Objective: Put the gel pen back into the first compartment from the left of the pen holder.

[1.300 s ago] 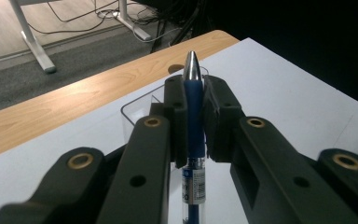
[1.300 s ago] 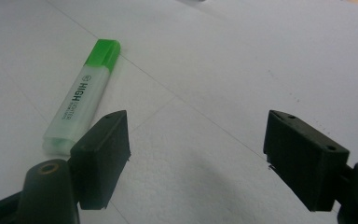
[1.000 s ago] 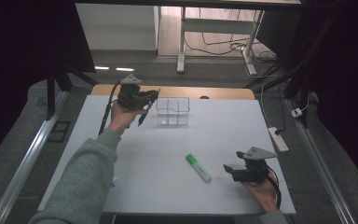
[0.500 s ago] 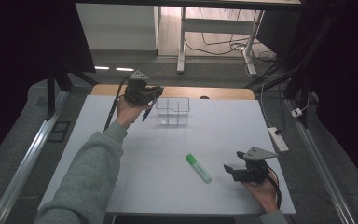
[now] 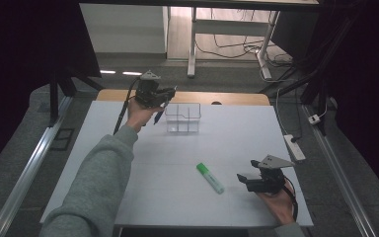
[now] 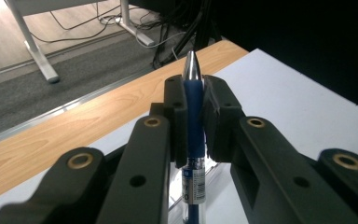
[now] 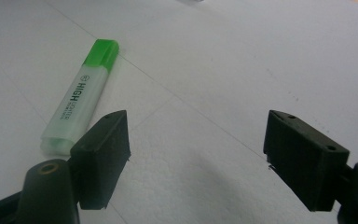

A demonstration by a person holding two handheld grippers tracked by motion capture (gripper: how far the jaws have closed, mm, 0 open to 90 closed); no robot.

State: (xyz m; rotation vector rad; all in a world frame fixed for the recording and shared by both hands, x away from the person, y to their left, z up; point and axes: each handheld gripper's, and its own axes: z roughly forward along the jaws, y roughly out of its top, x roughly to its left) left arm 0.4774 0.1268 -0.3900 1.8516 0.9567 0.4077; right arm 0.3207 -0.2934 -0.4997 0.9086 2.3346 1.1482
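Item: slim blue ballpoint pen with silver tip [image 6: 193, 107], pinched between the black jaws of the left gripper [image 5: 164, 94], pads pressed flat on both sides of the barrel; the silver tip stands out past the jaw ends in the left gripper view, while the labelled part of the barrel runs back under the jaws. In the high view the pen [image 5: 159, 114] hangs slantwise below the gripper, its long axis steep rather than level. Location: held in the air at the far left part of the white table [image 5: 237, 128], just beside the left wall of the clear plastic compartment box [image 5: 183, 117]; whether pen and box touch cannot be told. Governing relation: the box lies to the gripper's right, very near, so a drop into it would likely call for a short sideways carry and a steeper tilt of the pen. Second item: green-capped translucent highlighter marker [image 5: 210, 177], lying flat near the table's front, long axis diagonal. The right gripper [image 5: 246, 178] rests low just right of it, jaws spread wide with nothing between; in the right gripper view the highlighter [image 7: 81, 98] lies beyond the left-hand jaw, outside the gap. The right hand is plainly the nearer to it.
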